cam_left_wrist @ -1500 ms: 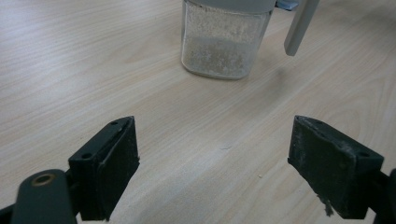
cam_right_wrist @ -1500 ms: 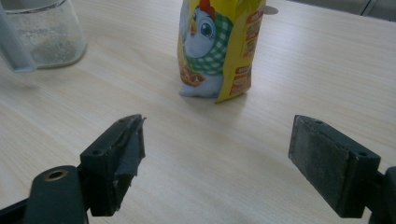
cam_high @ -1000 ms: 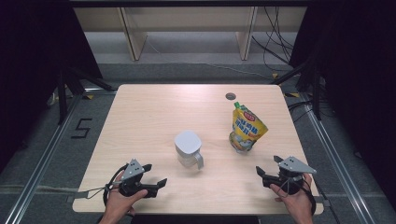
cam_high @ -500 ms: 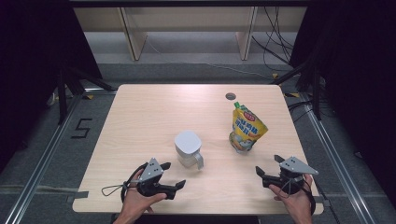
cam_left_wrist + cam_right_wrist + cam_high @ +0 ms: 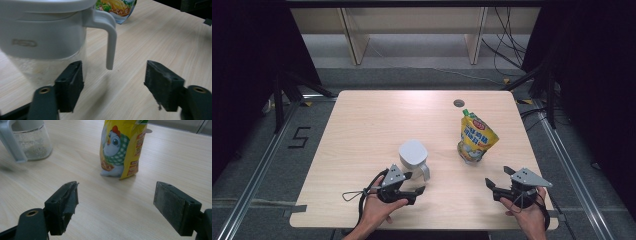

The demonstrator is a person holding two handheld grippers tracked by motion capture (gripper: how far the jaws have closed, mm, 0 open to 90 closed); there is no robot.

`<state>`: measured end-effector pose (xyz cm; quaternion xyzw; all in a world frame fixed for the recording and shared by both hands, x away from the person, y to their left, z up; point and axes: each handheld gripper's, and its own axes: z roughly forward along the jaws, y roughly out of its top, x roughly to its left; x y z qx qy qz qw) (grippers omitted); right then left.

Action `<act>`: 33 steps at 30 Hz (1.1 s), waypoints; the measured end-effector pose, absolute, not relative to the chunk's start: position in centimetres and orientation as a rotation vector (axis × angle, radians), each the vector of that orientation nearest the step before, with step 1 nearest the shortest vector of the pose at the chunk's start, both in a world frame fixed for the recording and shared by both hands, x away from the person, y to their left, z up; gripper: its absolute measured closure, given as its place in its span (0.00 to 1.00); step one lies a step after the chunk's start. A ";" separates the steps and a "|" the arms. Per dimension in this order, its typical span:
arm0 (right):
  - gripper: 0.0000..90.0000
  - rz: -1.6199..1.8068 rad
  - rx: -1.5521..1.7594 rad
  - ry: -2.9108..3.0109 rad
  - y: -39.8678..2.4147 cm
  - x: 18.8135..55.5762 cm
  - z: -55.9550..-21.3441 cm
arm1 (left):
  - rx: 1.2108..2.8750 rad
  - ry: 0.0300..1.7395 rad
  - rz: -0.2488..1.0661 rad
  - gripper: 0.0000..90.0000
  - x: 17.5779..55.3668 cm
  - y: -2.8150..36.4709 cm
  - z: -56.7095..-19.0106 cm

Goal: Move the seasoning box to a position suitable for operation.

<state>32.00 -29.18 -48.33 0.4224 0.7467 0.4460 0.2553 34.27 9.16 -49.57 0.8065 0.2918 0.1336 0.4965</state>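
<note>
Our left claw [image 5: 416, 183] has slid right along the table's [image 5: 362, 130] near edge to the white jug [image 5: 413, 157], jaws closing slightly yet released around its handle [image 5: 111, 42]. Our right claw [image 5: 496, 183] rests released, level, facing the yellow pouch [image 5: 476, 137].

jug [image 5: 42, 32]: top and left side cut off in the left gripper view
pouch [image 5: 122, 147]: top cut off in the right gripper view

Lab – metal rails [image 5: 257, 170], loose cables [image 5: 504, 47], marked floor [image 5: 298, 137].
</note>
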 end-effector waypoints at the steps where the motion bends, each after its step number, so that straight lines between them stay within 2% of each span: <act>1: 0.23 1.224 1.171 2.030 -29.0 31.9 -48.4 | 1.978 0.666 0.345 0.40 34.5 9.0 -49.5; 2: 0.23 1.228 1.179 2.031 -28.9 31.9 -48.4 | 1.994 0.642 0.373 0.40 34.7 8.6 -49.5; 4: 0.23 1.234 1.139 2.044 -29.1 32.1 -48.5 | 1.973 0.685 0.332 0.42 34.6 8.1 -49.7; 8: 0.23 1.233 1.134 2.052 -28.9 32.0 -48.4 | 1.978 0.682 0.385 0.47 35.1 7.5 -49.7; 9: 0.23 1.248 1.121 2.063 -28.8 32.1 -48.5 | 1.995 0.613 0.399 0.48 35.6 7.6 -49.7; 10: 0.24 1.248 1.117 2.064 -28.7 32.1 -48.5 | 1.986 0.662 0.380 0.50 35.5 7.2 -49.7; 15: 0.24 1.255 1.113 2.068 -28.7 32.1 -48.5 | 1.983 0.668 0.382 0.55 35.9 6.9 -49.7; 16: 0.24 1.258 1.117 2.072 -28.7 32.1 -48.5 | 1.995 0.622 0.401 0.57 36.2 7.0 -49.7; 17: 0.24 1.243 1.098 2.058 -28.8 32.1 -48.5 | 1.989 0.670 0.406 0.60 36.0 6.9 -49.7; 23: 0.24 1.238 1.082 2.072 -28.7 32.1 -48.5 | 1.995 0.661 0.436 0.70 36.3 6.8 -49.9; 27: 0.24 1.260 1.108 2.078 -28.6 32.1 -48.6 | 1.986 0.651 0.466 0.82 36.3 7.0 -49.8; 29: 0.24 1.261 1.107 2.079 -28.5 32.1 -48.6 | 1.989 0.633 0.488 0.84 36.4 7.1 -49.7; 30: 0.24 1.254 1.113 2.082 -28.5 32.0 -48.5 | 1.982 0.661 0.469 0.89 36.0 6.9 -49.8; 33: 0.24 1.265 1.111 2.084 -28.5 32.1 -48.5 | 1.994 0.636 0.490 0.89 36.0 6.9 -49.8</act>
